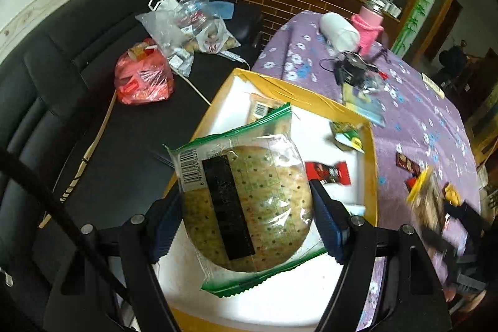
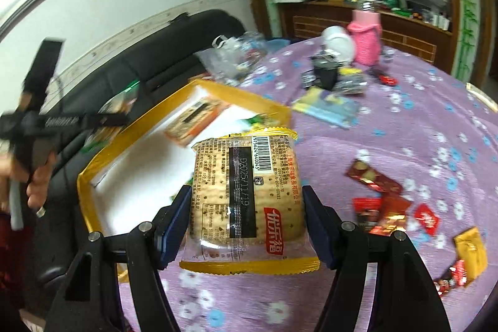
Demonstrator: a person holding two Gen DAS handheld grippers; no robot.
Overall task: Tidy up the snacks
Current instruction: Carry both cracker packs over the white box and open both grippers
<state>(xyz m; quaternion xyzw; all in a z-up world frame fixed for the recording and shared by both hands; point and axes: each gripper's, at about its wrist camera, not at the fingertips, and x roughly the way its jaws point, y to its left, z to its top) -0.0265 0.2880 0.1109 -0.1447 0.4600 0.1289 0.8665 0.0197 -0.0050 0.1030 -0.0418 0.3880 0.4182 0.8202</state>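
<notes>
Two cracker packs held, one per tongs. Left tongs (image 1: 247,221) clamped on green-edged cracker pack (image 1: 246,201), barcode side up, hanging over the yellow-rimmed box (image 1: 372,164) w/ white inside. Box sits at the bench's edge next to the black sofa (image 1: 77,89). In the box: red wrapped snack (image 1: 326,173) nr its right wall, green packet (image 1: 348,136) at the far right corner, another pack (image 1: 260,109) by the far wall. Right tongs (image 2: 247,224) clamped on yellow-edged cracker pack (image 2: 249,201), over the purple floral cloth (image 2: 389,126), just beside the box's near corner. Loose red and gold snacks (image 2: 392,207) lie on the cloth twd the bench's right edge. Pink bottle (image 2: 364,36) and white cup (image 2: 337,44) at the far edge.
</notes>
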